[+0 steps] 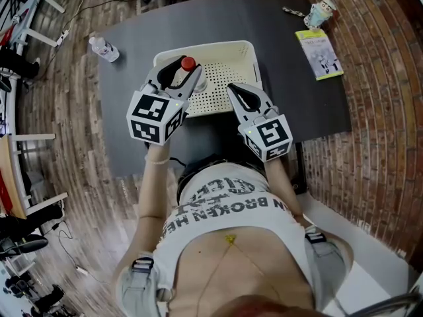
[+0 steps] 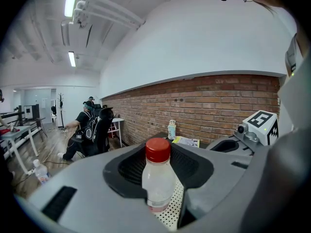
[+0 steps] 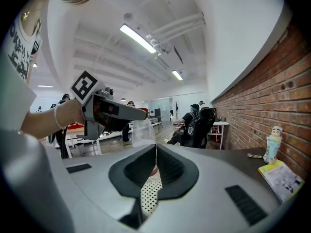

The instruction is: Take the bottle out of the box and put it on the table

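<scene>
A clear bottle (image 1: 187,70) with a red cap stands upright between the jaws of my left gripper (image 1: 183,72), which is shut on it over the left part of the white perforated box (image 1: 221,49). In the left gripper view the bottle (image 2: 156,178) fills the gap between the dark pads, with the box's dotted floor below. The right gripper view shows the bottle (image 3: 142,132) hanging from the left gripper (image 3: 116,111) above the box. My right gripper (image 1: 243,98) hovers over the box's near right edge, jaws shut and nothing between them.
The box sits on a dark table (image 1: 132,111). A second small bottle (image 1: 104,48) lies at the table's far left. A little figurine bottle (image 1: 320,12) and a yellow-green booklet (image 1: 318,53) are at the far right, by a brick wall. People sit at desks beyond.
</scene>
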`<control>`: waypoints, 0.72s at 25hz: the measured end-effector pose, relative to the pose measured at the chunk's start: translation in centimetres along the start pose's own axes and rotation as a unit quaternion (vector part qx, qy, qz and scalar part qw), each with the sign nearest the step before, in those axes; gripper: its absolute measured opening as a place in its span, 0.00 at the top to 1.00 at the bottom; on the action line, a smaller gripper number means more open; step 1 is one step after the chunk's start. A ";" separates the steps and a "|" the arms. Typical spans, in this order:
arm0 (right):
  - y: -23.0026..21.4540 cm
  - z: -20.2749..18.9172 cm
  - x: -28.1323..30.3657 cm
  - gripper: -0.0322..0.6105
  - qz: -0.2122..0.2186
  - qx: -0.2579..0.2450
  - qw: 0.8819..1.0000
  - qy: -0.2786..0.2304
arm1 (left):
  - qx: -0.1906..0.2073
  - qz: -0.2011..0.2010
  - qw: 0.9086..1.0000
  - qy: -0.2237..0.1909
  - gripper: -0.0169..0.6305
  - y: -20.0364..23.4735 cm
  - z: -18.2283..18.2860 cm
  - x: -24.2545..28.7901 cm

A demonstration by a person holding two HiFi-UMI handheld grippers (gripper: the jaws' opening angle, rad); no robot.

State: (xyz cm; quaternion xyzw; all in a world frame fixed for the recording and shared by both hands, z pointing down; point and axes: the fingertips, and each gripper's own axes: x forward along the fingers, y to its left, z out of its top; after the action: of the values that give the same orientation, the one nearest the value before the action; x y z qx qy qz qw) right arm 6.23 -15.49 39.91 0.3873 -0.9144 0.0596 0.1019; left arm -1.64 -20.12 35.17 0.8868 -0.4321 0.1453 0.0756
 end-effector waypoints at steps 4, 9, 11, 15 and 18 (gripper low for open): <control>0.5 0.1 0.3 0.94 -0.002 -0.001 1.000 -0.001 | -0.005 0.006 1.000 0.000 0.73 0.7 -0.4 -0.9; 1.4 0.2 0.8 0.94 -0.003 -0.003 1.000 0.002 | -0.015 0.026 0.999 -0.009 0.73 2.9 -0.4 -3.1; 1.9 0.3 1.2 0.94 -0.003 -0.004 1.000 0.003 | -0.016 0.039 0.999 -0.014 0.73 4.1 -0.4 -4.4; 3.1 0.3 2.0 0.94 -0.005 -0.007 1.000 0.006 | -0.018 0.068 0.997 -0.024 0.73 6.8 -0.3 -7.2; 4.2 0.3 2.7 0.94 -0.008 -0.009 1.000 0.006 | -0.021 0.086 0.996 -0.031 0.73 9.0 -0.6 -9.4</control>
State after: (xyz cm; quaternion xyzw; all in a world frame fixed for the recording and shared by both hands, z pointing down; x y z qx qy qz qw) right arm 1.37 -14.54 40.08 0.3933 -0.9110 0.0531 0.1117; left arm -14.31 -18.52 32.74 0.8484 -0.5121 0.1149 0.0682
